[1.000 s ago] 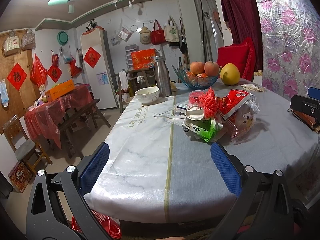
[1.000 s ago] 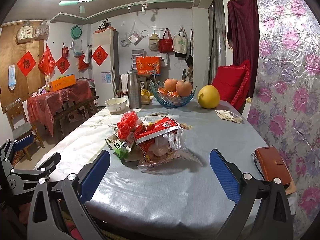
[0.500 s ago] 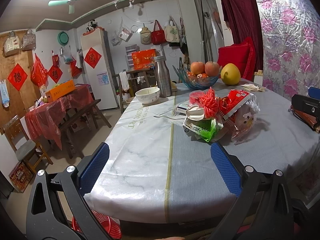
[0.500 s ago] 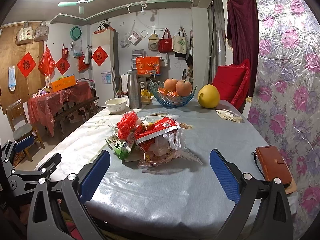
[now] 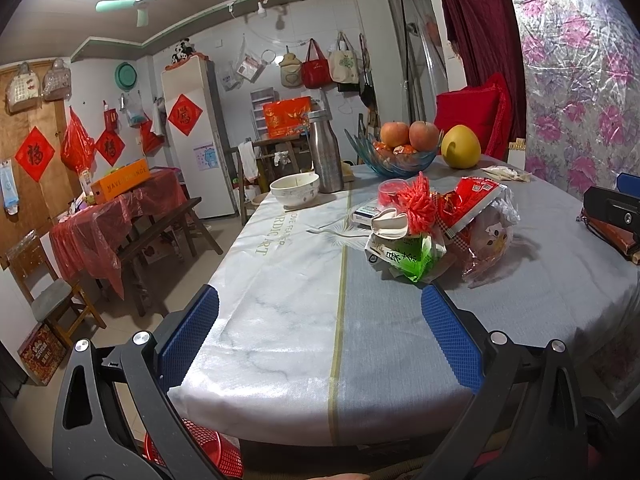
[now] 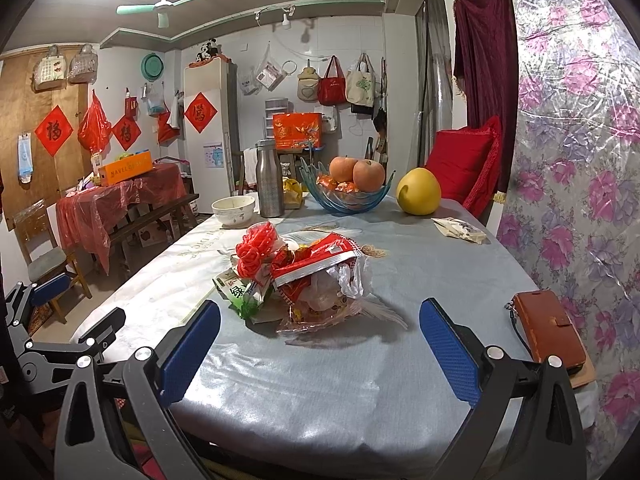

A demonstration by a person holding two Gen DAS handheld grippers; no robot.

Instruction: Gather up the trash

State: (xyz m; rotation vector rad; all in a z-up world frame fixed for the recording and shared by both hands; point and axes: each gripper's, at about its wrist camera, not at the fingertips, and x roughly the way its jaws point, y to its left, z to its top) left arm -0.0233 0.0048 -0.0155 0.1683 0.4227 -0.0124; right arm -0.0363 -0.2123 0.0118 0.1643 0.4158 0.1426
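Holding station at the near edge of the counter (image 6: 320, 380), I log the following.

1. Right hand-held gripper (image 6: 320, 344): jaws spread wide, nothing between the blue pads (image 6: 448, 352). It looks straight down the counter.

2. Left hand-held gripper (image 5: 320, 332): jaws likewise wide apart and empty. It sits at the counter's near left corner, and shows at the left margin of the right view.

3. Trash pile (image 6: 296, 280): wrappers heaped together mid-counter, comprising a red snack bag (image 6: 316, 264), a green carton (image 6: 240, 296), a red ribbon (image 6: 256, 250) on top and clear crumpled plastic (image 6: 348, 280).
   - From the right hand-held gripper: dead ahead, slightly left of centre, near.
   - From the left hand-held gripper: ahead and off to the right (image 5: 432, 232), past the line of its right pad.
   - Long axis: the heap runs roughly crosswise to the right unit's view, carton end left, plastic end right.
   - Judgement: the right unit is the better placed; a straight advance should bring the pile between its jaws, while the left would need to swing rightward first.

4. One stray wrapper (image 6: 460, 230) lies apart, far right, near the pomelo (image 6: 418, 192).

5. Not trash, by my reckoning: wallet (image 6: 548, 332) at right, fruit bowl (image 6: 348, 196), flask (image 6: 270, 178), white bowl (image 6: 234, 210).

6. Red basket (image 5: 208, 456) under the counter edge, below the left unit; likely the bin.
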